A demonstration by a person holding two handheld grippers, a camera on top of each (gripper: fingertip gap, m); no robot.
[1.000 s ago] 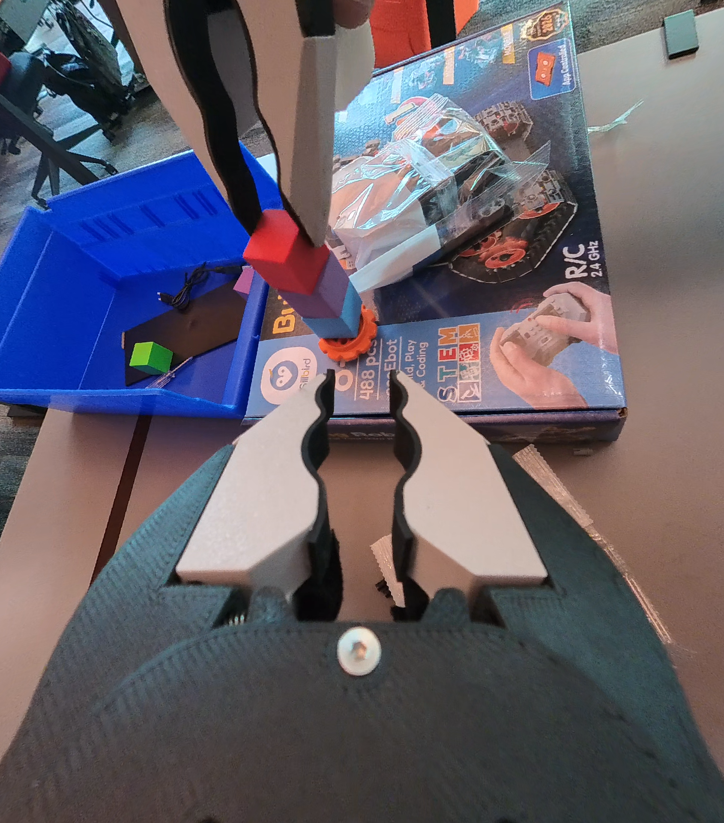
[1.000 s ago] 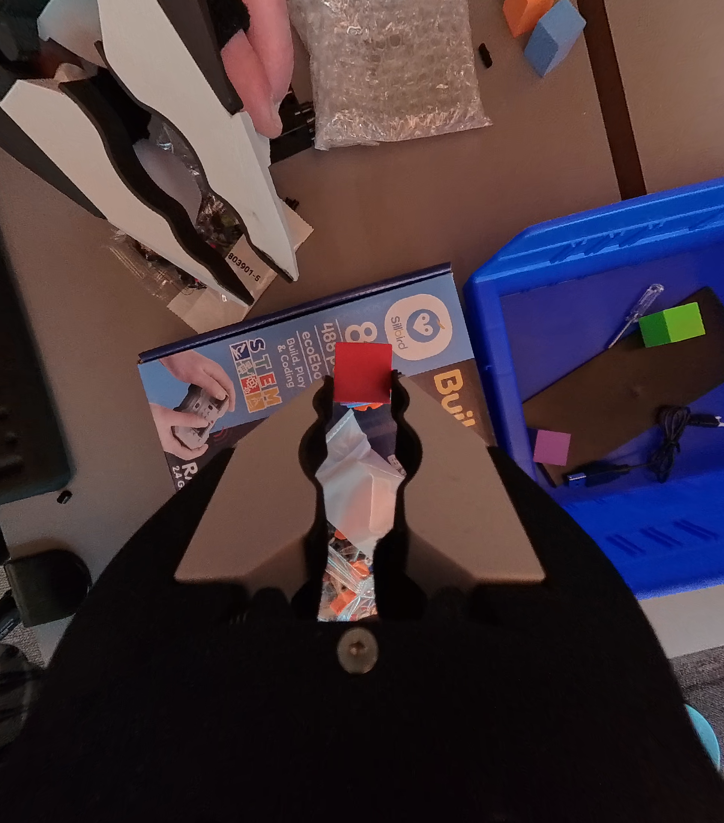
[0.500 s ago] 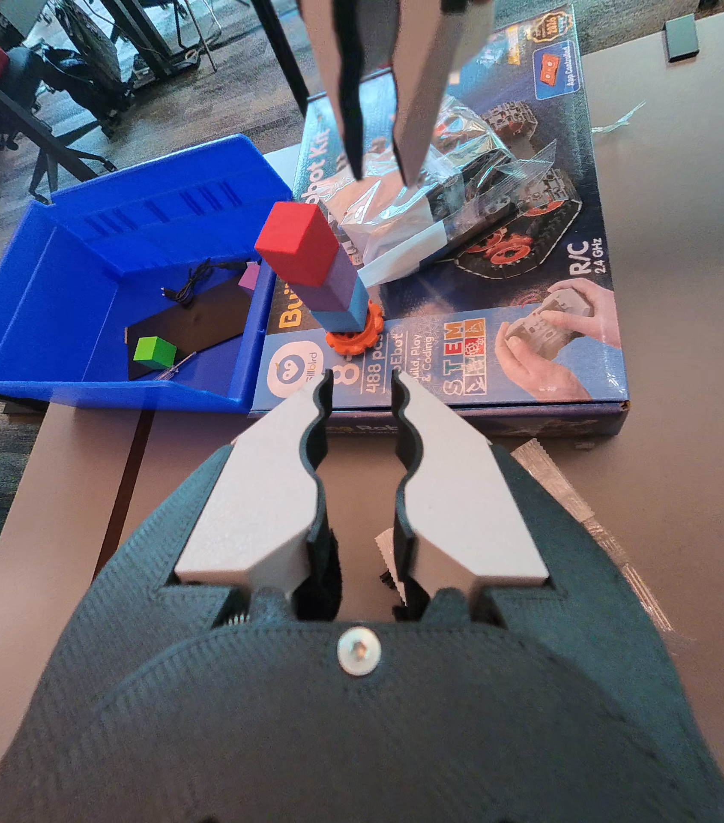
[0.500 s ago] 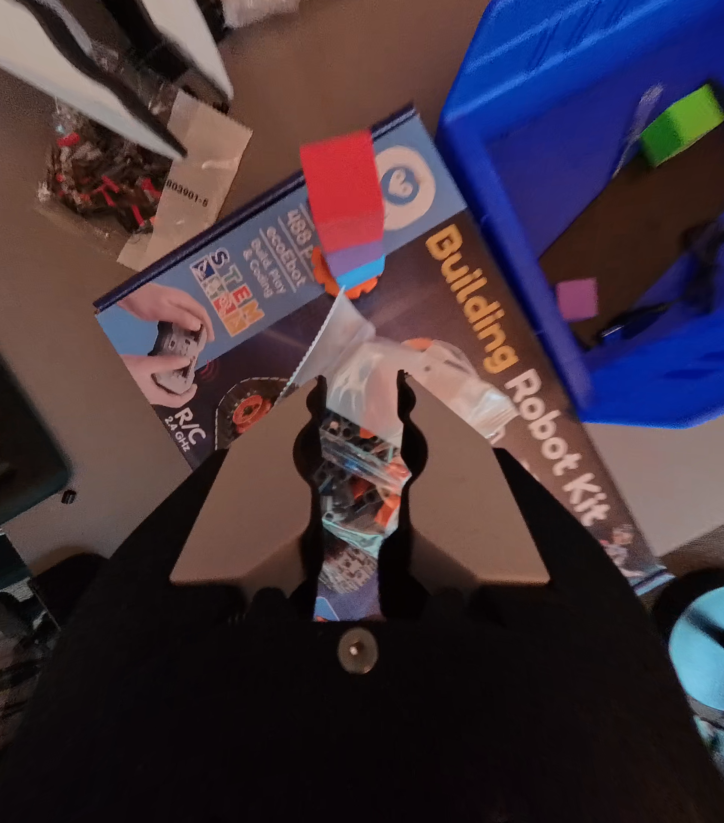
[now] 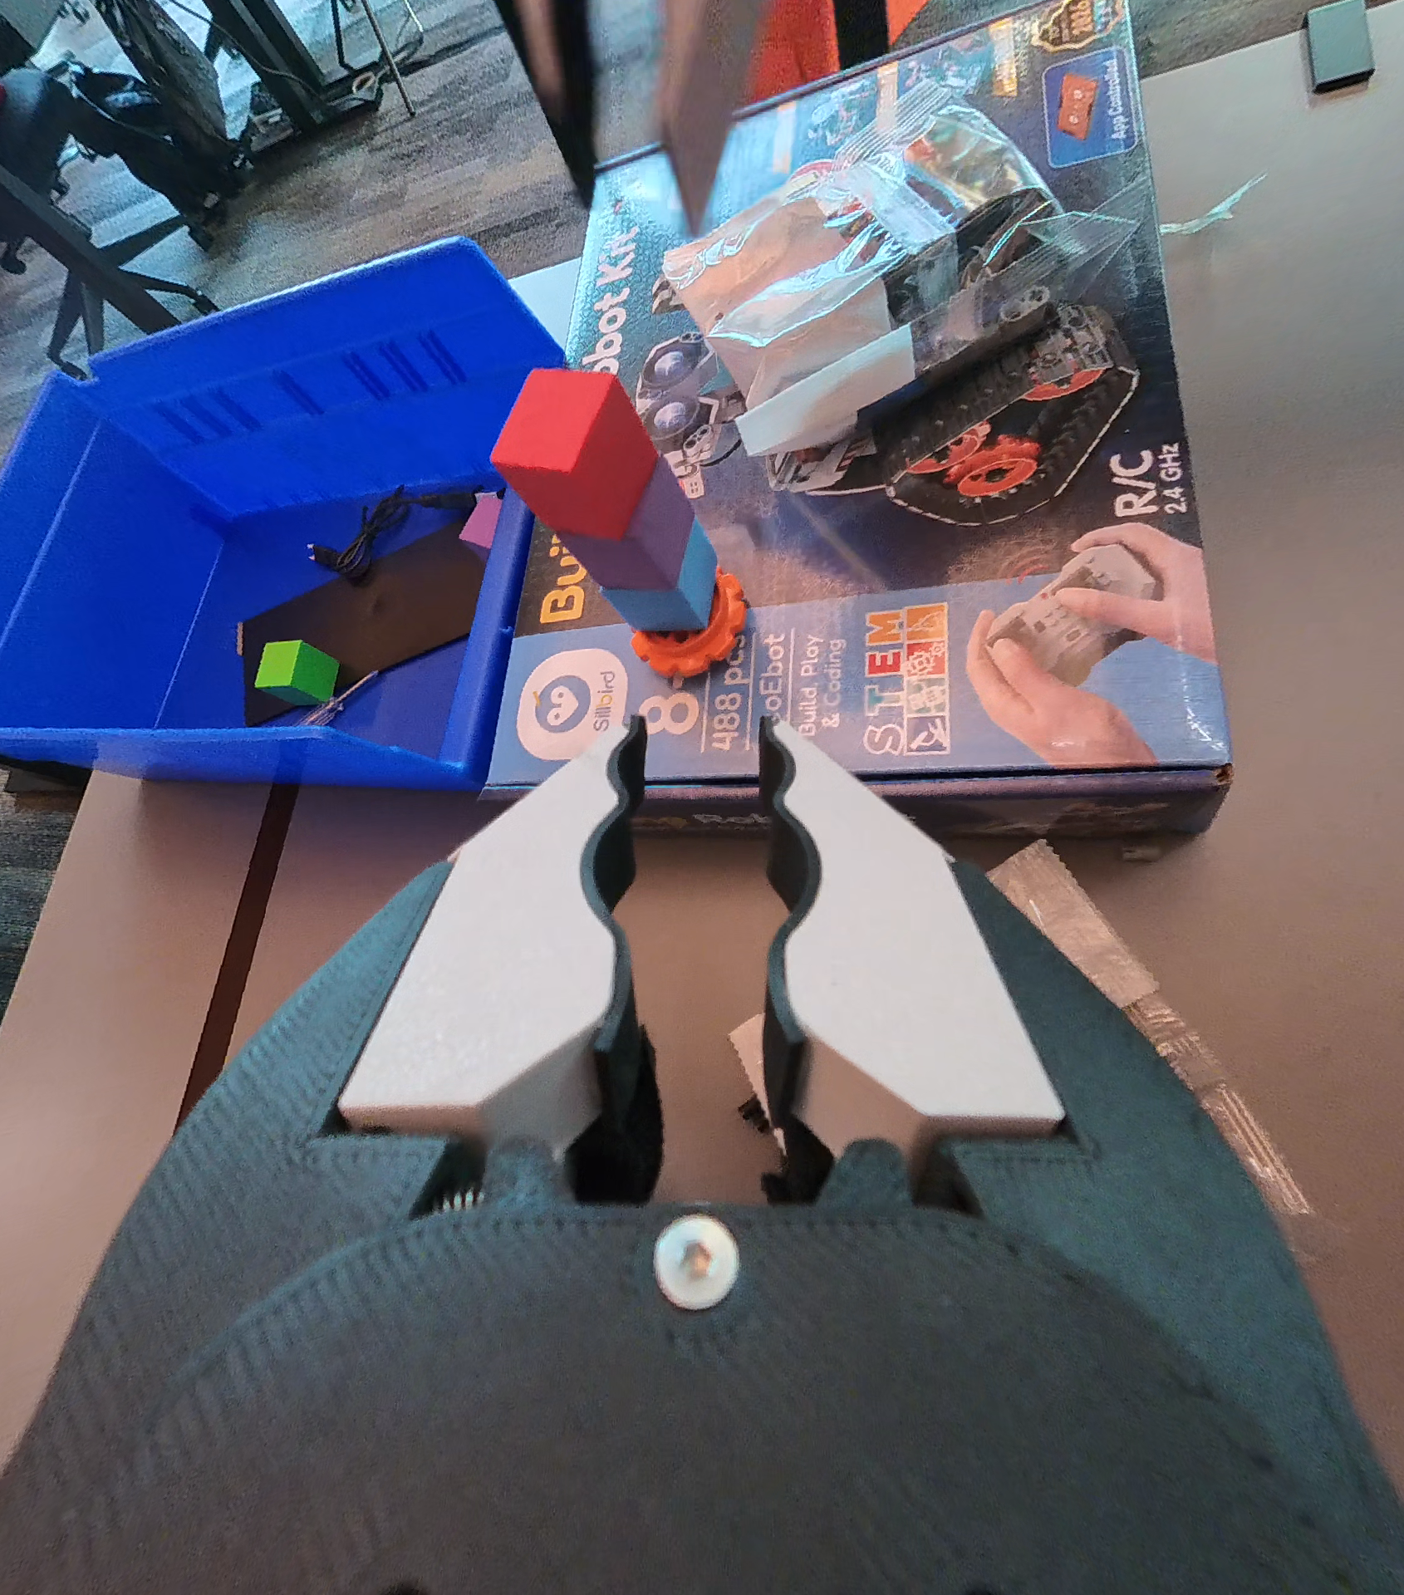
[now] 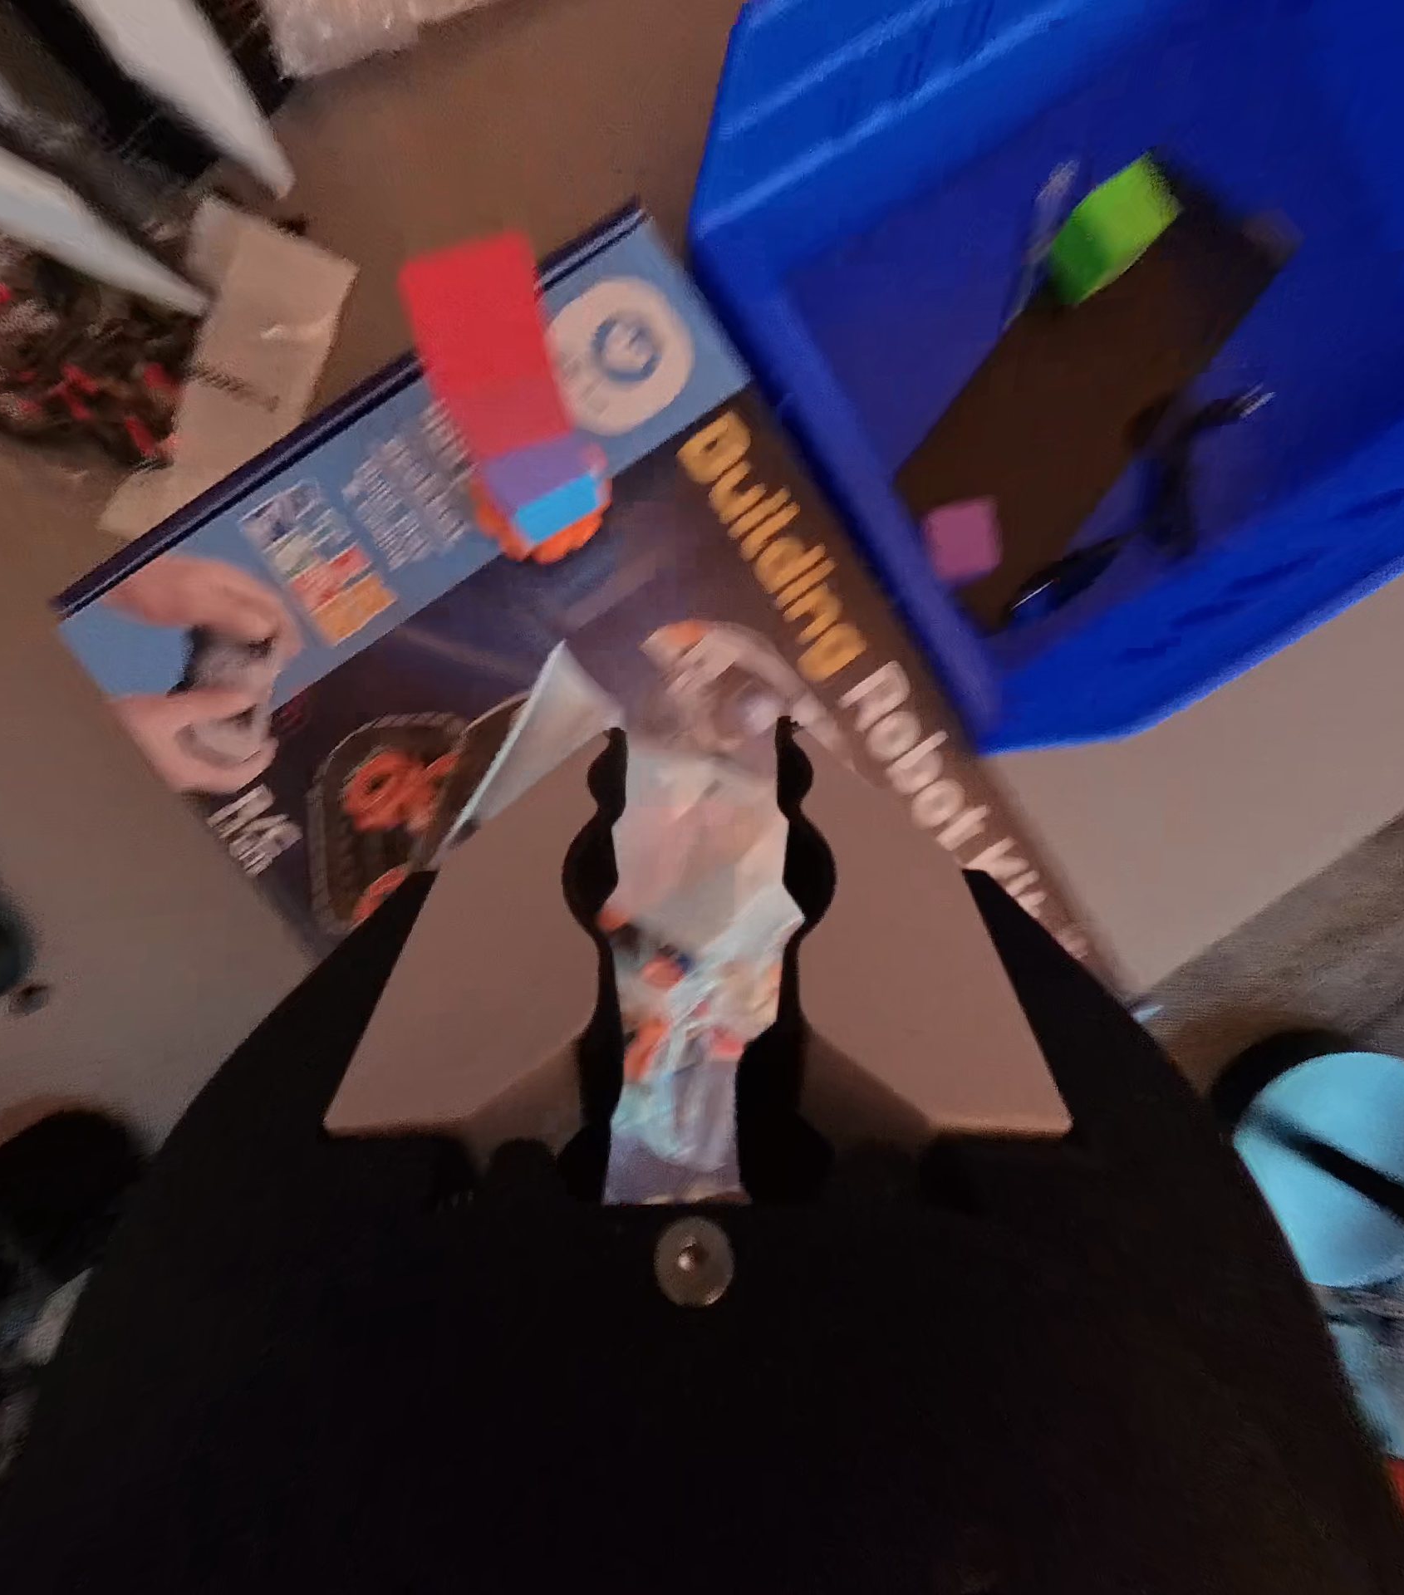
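Tower of red block [image 5: 576,462] over purple and light blue blocks, long axis upright, on an orange gear [image 5: 690,634] atop the kit box [image 5: 1026,690]. Straight ahead of the left gripper [image 5: 698,734], the nearer one, low over the table [image 5: 1329,777], jaws slightly apart, empty. Right gripper [image 6: 697,725] hovering above a clear bag [image 5: 837,285], jaws parted, gripping nothing. Blue bin [image 5: 77,552] beside the box.

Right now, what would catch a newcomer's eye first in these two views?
A stack of red, purple and blue blocks stands on an orange gear on the robot kit box. Beside it is a blue bin holding a green cube. The left tool, open, faces the stack.
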